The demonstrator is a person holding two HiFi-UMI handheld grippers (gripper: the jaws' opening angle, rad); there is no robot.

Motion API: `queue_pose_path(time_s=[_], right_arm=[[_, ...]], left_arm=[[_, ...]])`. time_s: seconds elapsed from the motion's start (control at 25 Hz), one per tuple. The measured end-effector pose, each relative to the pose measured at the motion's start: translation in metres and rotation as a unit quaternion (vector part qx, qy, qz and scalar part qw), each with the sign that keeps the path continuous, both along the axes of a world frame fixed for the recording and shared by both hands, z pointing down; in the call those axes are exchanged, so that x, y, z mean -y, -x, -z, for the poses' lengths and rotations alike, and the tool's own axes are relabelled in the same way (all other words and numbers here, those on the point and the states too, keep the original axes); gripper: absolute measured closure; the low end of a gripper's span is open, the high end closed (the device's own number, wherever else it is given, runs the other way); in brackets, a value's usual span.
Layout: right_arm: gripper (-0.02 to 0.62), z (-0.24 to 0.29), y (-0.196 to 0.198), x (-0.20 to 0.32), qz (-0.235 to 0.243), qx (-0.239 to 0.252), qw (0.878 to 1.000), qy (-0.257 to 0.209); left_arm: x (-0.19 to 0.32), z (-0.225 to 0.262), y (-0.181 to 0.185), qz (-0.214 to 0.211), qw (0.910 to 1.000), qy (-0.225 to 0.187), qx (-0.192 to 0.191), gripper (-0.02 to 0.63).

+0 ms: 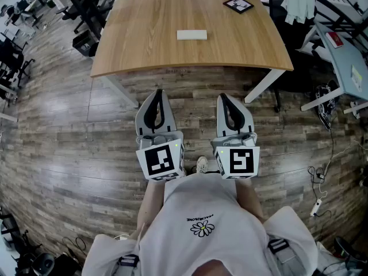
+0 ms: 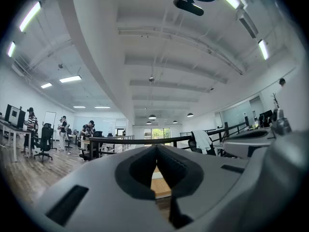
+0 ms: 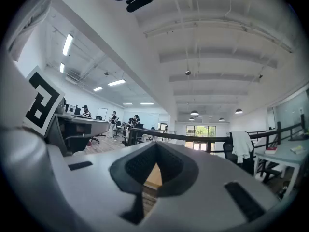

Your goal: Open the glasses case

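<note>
The glasses case is a flat white oblong lying closed near the middle of the wooden table in the head view. Both grippers hang level close to the person's body, over the floor and short of the table's near edge. The left gripper has its jaws pressed together with nothing between them, and so does the right gripper. In the left gripper view the shut left gripper leaves only a sliver of tabletop visible. The right gripper shows the same in its own view.
A black square item lies at the table's far right corner. White table legs angle outward below the near edge. A chair with a white garment stands to the right, desks and chairs to the left, cables on the floor.
</note>
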State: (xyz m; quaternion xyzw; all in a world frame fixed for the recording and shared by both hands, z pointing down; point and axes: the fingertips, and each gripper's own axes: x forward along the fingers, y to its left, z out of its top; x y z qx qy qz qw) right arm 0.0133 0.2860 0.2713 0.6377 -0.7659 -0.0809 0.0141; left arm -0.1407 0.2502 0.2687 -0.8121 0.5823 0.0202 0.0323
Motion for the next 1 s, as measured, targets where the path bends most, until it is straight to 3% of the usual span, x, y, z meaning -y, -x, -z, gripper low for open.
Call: queue_pose_path(time_s=[0.28, 0.64, 1.0], right_arm=[[0.589, 0.000, -0.004, -0.002, 0.001, -0.005, 1.000, -0.004], [0.588, -0.015, -0.028, 0.001, 0.005, 0.039, 0.999, 0.006], [0.588, -0.017, -0.049, 0.017, 0.029, 0.044, 0.999, 0.007]], left_arm=[[0.000, 0.001, -0.005, -0.002, 1.0000, -0.004, 0.002, 0.591], [0.002, -0.008, -0.023, -0.003, 0.9999, 0.008, 0.007, 0.589], [0.015, -0.008, -0.052, 0.003, 0.9999, 0.005, 0.009, 0.590]])
